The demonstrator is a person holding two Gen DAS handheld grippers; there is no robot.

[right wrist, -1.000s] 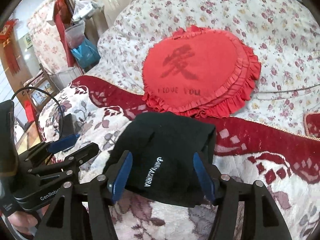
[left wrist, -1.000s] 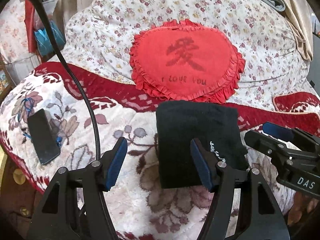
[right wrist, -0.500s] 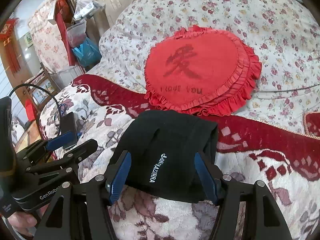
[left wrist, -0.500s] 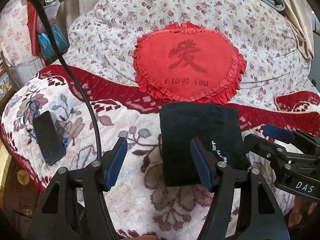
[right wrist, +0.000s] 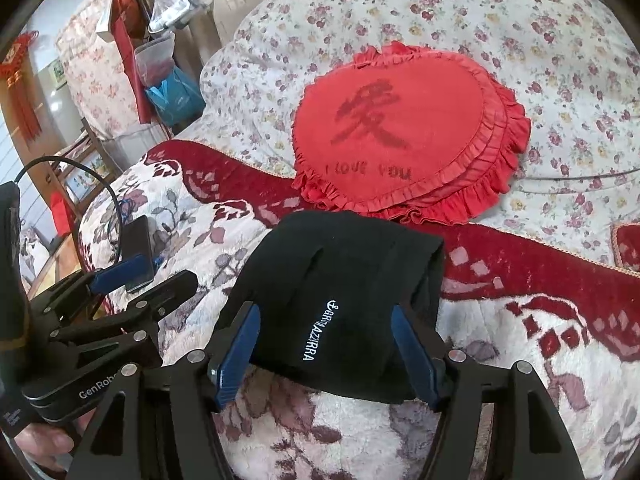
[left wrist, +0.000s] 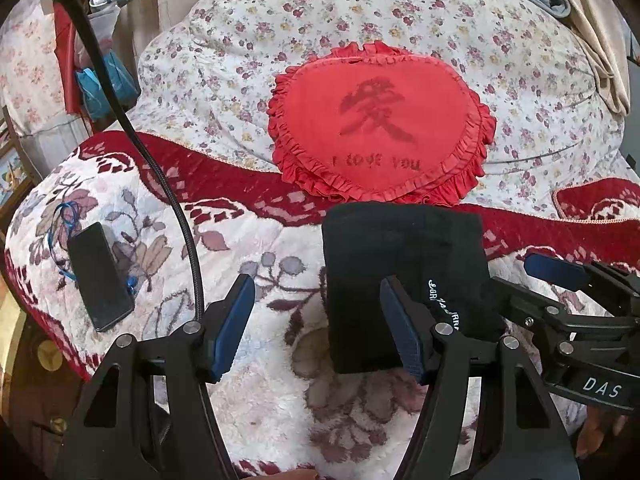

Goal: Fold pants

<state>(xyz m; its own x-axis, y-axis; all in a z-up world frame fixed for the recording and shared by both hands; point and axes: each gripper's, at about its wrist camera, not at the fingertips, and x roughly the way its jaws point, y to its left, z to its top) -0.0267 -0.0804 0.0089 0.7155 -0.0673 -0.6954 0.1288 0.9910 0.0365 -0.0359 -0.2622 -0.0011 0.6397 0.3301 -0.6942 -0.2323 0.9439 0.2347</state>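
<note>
Fingers of my left gripper [left wrist: 316, 330] are standing wide apart and holding nothing; its right finger [left wrist: 400, 332] is overlapping the near left part of the folded pants [left wrist: 404, 264], though I cannot tell whether it is touching the cloth. My right gripper [right wrist: 326, 350] is likewise spread wide and gripping nothing, its blue pads [right wrist: 240, 350] sitting to either side of the pants' near edge, with the white lettering showing between them. In the left wrist view the right gripper [left wrist: 556, 276] is coming in from the right, just beside the pants; in the right wrist view the left gripper [right wrist: 132, 276] is lying off to the left.

The pants [right wrist: 340, 288] are lying as a compact black rectangle on the flowered blanket [left wrist: 256, 392] of the bed, directly ahead of both grippers. Further left of my left gripper, a dark phone [left wrist: 99, 276] is resting flat on the blanket, and a black cable [left wrist: 176, 208] is arcing over it. Beyond the pants, just past their far edge, a red heart-shaped cushion [left wrist: 380, 124] is leaning on a floral quilt [left wrist: 248, 40].
</note>
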